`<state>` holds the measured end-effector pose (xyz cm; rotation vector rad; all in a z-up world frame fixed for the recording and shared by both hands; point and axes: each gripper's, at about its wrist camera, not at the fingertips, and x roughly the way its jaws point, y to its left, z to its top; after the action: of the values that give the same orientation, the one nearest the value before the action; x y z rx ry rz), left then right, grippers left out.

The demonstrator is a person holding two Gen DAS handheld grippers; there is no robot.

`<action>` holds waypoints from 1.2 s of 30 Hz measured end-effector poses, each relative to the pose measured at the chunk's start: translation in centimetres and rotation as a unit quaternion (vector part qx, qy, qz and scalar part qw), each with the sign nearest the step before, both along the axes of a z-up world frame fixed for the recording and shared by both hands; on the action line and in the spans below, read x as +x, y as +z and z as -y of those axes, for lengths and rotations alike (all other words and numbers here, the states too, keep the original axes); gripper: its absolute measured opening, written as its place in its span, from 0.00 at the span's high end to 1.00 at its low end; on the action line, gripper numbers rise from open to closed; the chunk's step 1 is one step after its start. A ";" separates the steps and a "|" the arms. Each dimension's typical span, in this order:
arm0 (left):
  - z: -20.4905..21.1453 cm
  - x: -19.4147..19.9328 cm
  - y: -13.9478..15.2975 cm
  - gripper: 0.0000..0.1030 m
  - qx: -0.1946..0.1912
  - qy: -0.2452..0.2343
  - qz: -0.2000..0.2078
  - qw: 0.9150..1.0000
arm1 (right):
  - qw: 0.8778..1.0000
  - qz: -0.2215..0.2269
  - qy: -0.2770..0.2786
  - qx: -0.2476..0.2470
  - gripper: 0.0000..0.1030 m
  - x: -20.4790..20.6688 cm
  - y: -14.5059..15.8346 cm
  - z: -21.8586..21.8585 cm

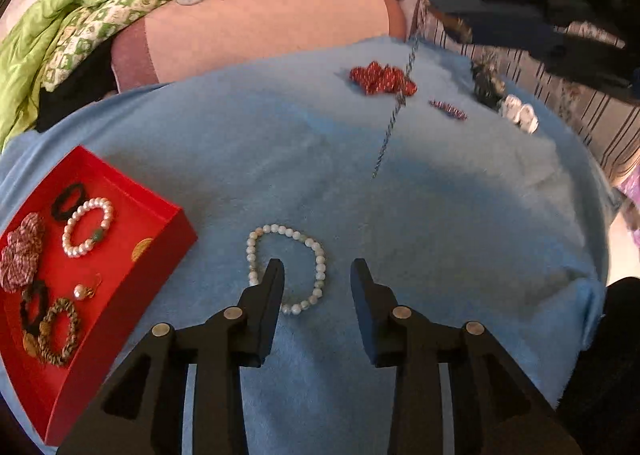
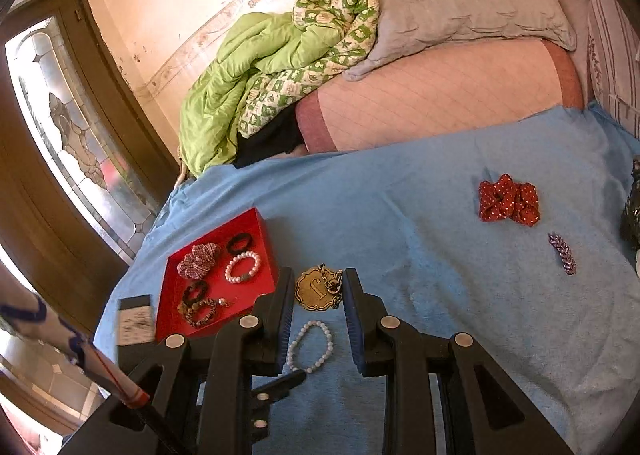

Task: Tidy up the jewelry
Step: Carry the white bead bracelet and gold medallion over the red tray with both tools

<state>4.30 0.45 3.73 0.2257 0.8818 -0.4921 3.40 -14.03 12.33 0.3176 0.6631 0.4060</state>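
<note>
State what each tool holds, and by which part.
Right tool grips the necklace at the chain by its gold pendant. Left tool holds nothing.

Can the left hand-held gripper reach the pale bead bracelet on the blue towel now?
Probably yes. The left hand-held gripper is open just above the pale bead bracelet, one finger over its loop, and nothing lies between them.

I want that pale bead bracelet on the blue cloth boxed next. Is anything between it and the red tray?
Nothing visible: only bare blue cloth lies between the pale bead bracelet and the red tray. The left gripper is already over the bracelet.
</note>
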 end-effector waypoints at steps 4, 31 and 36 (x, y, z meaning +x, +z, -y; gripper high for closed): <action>1.5 1.0 -1.2 0.85 0.029 -0.006 -0.004 1.000 | 1.000 -0.011 0.004 0.004 0.75 0.5 -0.8 0.5; -9.8 -2.3 12.2 0.95 -0.147 0.102 0.112 0.977 | 0.997 0.039 0.059 0.032 0.75 -1.8 4.6 -3.4; -13.7 -1.7 12.2 0.95 -0.152 0.145 0.111 0.971 | 0.994 0.050 0.088 0.035 0.75 -1.5 6.3 -6.3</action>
<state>2.63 14.16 15.95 -0.1283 0.5973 -0.3148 1.89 -7.76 18.63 0.3044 0.5814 0.6114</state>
